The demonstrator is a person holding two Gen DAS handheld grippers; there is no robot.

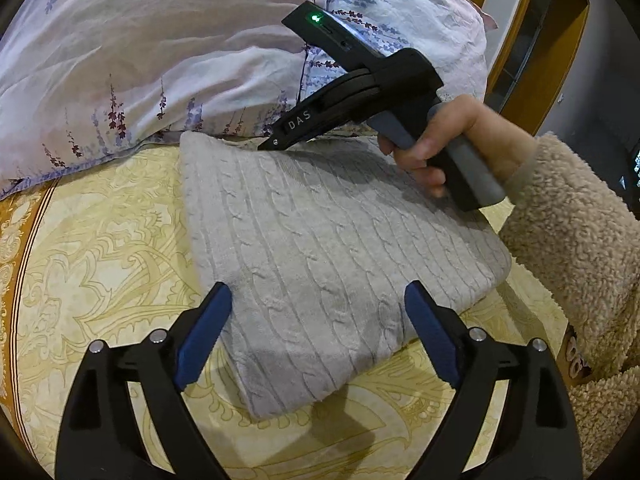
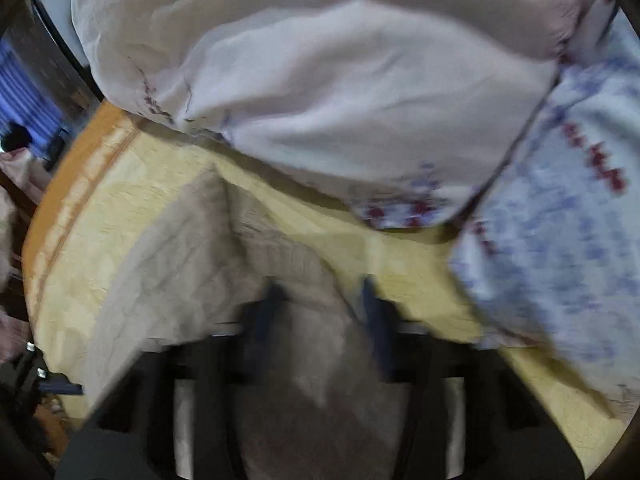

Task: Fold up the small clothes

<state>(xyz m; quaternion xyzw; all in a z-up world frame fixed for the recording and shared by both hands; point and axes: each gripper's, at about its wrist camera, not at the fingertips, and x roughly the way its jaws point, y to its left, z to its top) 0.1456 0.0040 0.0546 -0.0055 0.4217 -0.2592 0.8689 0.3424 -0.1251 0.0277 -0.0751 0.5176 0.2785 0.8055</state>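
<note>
A grey cable-knit garment (image 1: 320, 248) is lying folded into a neat block on the yellow patterned bedspread (image 1: 104, 240), close under the floral pillow (image 1: 160, 60).

The left gripper (image 1: 318, 320) is hovering at the block's near edge with its blue-padded jaws spread wide and nothing pinched, likely having let go so the fold settles flat. The right gripper (image 1: 266, 145), held in a hand (image 1: 436, 148) with a fleecy sleeve (image 1: 580, 240), is pointing its tip at the far edge; from this side its jaws are looking closed and empty, though its own view is blurring badly.
</note>
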